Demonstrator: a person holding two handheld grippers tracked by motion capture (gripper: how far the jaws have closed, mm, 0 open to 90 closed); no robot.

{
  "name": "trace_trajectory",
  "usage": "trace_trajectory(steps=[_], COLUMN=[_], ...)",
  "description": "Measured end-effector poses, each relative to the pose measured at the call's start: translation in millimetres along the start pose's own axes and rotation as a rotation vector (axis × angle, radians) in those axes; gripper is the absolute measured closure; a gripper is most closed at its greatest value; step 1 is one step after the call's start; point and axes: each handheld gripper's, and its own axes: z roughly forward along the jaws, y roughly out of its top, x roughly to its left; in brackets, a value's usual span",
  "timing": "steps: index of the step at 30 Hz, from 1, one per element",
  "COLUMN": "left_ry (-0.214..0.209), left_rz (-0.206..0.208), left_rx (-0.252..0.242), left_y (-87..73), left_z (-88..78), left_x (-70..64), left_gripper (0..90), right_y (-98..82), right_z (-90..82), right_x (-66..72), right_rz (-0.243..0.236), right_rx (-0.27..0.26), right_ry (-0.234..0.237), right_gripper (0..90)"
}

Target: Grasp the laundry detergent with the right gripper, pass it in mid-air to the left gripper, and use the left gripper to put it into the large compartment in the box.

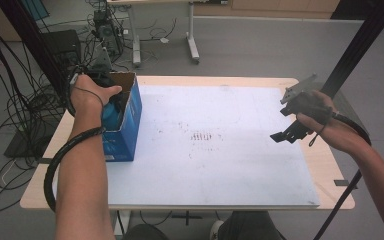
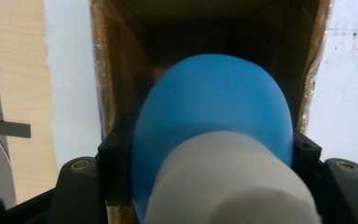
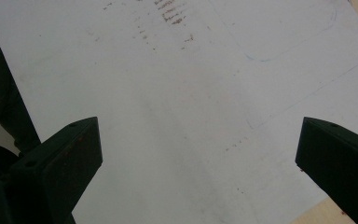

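Note:
A cardboard box [image 1: 131,117] with blue outer walls stands open at the left of the white mat [image 1: 220,160]. My left gripper [image 1: 111,106] points down into its mouth, shut on a blue rounded object [image 2: 214,107] that has a white cylindrical end [image 2: 228,182] toward the camera. The blue object [image 1: 112,114] sits partly inside the brown box interior [image 2: 121,70]. The left gripper [image 2: 212,151] has a jaw pressed on each side of it. My right gripper [image 1: 285,134] hovers over the mat's right edge. In its own view the right gripper [image 3: 198,140] stands open with nothing between its jaws.
The wooden table [image 1: 327,162] shows around the mat. Cables [image 1: 15,105] crowd the floor at the left. Another table's legs [image 1: 192,45] stand behind, and a black frame post [image 1: 360,45] slants at the right. Faint brown marks [image 1: 200,136] dot the mat's middle.

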Motion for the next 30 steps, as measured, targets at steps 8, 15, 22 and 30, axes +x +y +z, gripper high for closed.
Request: trace_trajectory(steps=[8,15,22,30], left_ry=[0.015,0.018,0.023,0.022], left_rz=[0.023,0.032,0.043,0.044], left_rx=[0.008,0.014,0.016,0.01], left_y=[0.3,0.5,0.5,0.8], left_z=[12.1,19.7,26.7,27.5], left_x=[-1.8,-1.9,-0.9,-0.2], left_gripper=[36.5,36.5,36.5,36.4], right_y=[0.4,0.2,1.1,4.5], right_z=[2.1,4.8,7.6,6.0], right_x=[-2.5,-4.0,-3.7,-5.4], right_rz=[0.003,0.004,0.006,0.001], right_rx=[0.002,0.01,0.012,0.008], right_ry=[0.0,0.0,0.005,-0.005], right_gripper=[0.3,0.3,0.3,0.3])
